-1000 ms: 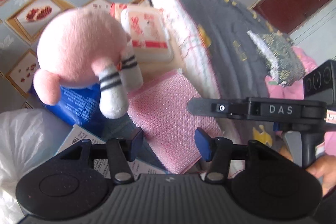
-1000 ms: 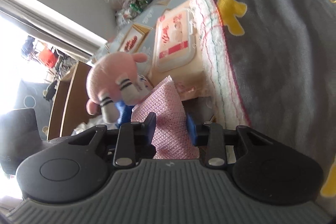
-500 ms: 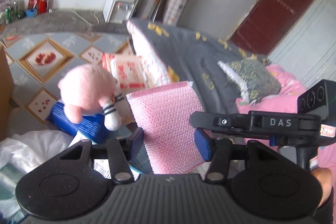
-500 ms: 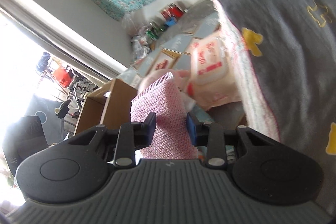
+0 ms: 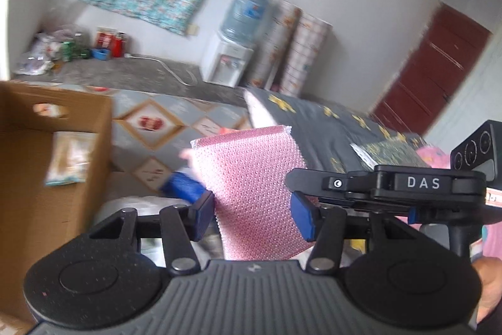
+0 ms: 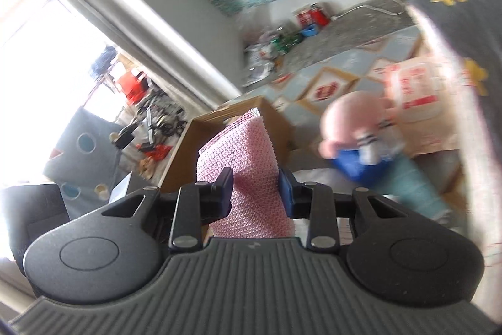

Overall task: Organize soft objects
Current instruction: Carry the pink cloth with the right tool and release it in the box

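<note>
My right gripper (image 6: 254, 189) is shut on a pink knitted sponge pad (image 6: 243, 160) and holds it upright in the air. The same pad (image 5: 251, 184) stands between the blue pads of my open left gripper (image 5: 252, 211); contact there cannot be told. The right gripper's body (image 5: 392, 184) crosses the left wrist view at the right. A pink plush toy (image 6: 354, 121) sits on a blue pack (image 6: 357, 167) on the floor. A cardboard box (image 5: 47, 153) stands at the left, and also shows in the right wrist view (image 6: 232, 121).
A bed with a grey blanket (image 5: 329, 127) runs along the right. A wet-wipes pack (image 6: 414, 93) lies beside the plush toy. A water dispenser (image 5: 232, 52) and bottles (image 5: 106, 44) stand by the far wall. A white plastic bag (image 5: 147, 204) lies below the left gripper.
Both grippers have risen and tilted up with the pink pad. The plush toy dropped out of the left wrist view and the cardboard box came into view at left.
</note>
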`<state>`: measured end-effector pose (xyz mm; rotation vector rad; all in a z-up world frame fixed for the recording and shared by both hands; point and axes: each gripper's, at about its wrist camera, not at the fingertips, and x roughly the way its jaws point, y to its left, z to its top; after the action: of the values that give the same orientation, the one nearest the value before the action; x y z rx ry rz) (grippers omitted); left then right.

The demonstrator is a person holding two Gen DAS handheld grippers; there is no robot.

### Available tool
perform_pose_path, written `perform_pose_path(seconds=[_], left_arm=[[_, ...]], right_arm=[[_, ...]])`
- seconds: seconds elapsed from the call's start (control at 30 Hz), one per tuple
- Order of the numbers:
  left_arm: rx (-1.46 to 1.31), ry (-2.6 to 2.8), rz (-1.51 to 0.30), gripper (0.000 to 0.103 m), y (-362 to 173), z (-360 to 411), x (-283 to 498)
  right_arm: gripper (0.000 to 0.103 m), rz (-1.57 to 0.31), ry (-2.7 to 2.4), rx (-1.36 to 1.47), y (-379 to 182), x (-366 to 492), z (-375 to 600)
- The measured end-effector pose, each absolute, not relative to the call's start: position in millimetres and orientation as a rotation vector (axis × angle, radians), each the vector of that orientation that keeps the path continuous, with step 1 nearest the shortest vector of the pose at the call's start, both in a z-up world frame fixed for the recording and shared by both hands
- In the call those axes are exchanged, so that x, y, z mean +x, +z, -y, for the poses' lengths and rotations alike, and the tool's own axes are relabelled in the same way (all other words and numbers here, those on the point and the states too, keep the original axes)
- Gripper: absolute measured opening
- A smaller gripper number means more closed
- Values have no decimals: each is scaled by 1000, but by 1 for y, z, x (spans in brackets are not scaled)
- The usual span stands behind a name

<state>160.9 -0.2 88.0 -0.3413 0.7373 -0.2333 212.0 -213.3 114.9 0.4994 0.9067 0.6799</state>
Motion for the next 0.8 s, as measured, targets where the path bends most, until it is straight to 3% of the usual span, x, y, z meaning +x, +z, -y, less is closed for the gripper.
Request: perform_pose_path(seconds=[0.43, 0.8], left_arm=[[-379, 67, -771, 53, 86, -164, 160], [-435, 174, -912, 53, 20, -267, 249]], right_arm=[[31, -1090, 884, 465, 99, 262, 8], [33, -1216, 813, 425, 22, 365, -100]])
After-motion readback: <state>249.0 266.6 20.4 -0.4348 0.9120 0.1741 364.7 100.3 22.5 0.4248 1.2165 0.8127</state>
